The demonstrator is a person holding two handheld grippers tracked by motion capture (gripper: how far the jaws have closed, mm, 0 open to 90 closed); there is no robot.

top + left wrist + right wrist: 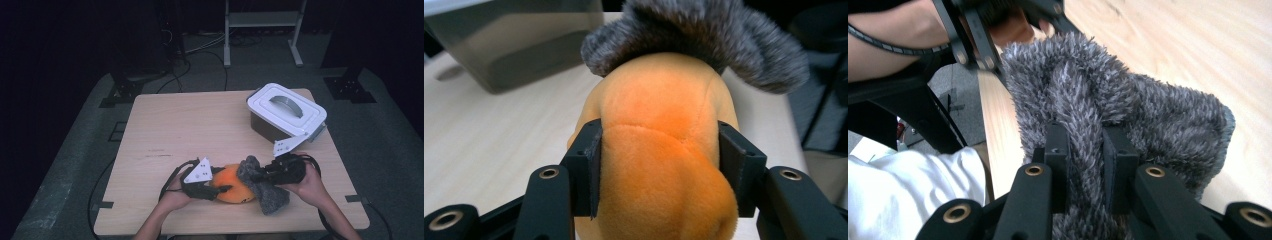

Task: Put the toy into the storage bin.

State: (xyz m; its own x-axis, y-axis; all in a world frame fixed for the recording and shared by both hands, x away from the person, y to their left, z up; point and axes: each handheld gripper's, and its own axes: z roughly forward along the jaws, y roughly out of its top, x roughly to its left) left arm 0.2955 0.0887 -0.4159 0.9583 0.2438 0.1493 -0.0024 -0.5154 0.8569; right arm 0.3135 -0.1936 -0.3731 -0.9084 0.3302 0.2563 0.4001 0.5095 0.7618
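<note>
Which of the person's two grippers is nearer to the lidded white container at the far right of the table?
The right. The right gripper, clamped on the grey furry cloth, sits just in front of the container; the left gripper, gripping the orange plush toy, is farther left.

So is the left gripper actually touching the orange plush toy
Touching. In the left gripper view, both jaws of the left gripper press into the sides of the orange plush toy.

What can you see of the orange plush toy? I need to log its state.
The orange plush toy is soft, rounded and short-piled, with a stitched seam across it. It lies near the table's front edge. The left gripper is shut on its sides; grey furry fabric, pinched by the right gripper, drapes over its far end.
</note>
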